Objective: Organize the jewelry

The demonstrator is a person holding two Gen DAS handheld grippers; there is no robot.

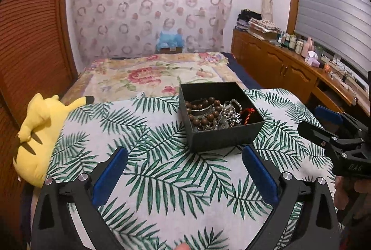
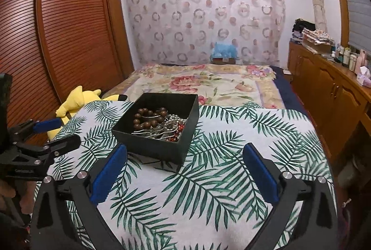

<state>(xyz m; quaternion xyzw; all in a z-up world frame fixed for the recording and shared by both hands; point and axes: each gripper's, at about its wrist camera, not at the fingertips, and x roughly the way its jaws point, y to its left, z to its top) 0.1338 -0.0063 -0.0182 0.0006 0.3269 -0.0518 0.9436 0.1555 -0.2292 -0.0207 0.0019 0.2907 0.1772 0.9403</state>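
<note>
Green palm leaves cover the white cloth on the bench (image 1: 162, 180), and a bed with a flowery blanket (image 1: 150, 74) lies behind it. On the cloth sits a square black box (image 1: 220, 136) full of jewelry: brown wooden beads (image 1: 209, 115), silver pearl chains (image 1: 231, 108) and a red cord (image 1: 249, 114). The left tongs (image 1: 185, 157) are wide apart and hold nothing, just in front of the box. The right tongs (image 2: 185, 155) are wide and hold nothing too. A yellow plush toy (image 1: 37, 134) lies at the cloth's left edge.

Matt black box (image 1: 222, 134); wooden beads (image 1: 209, 116)
</note>
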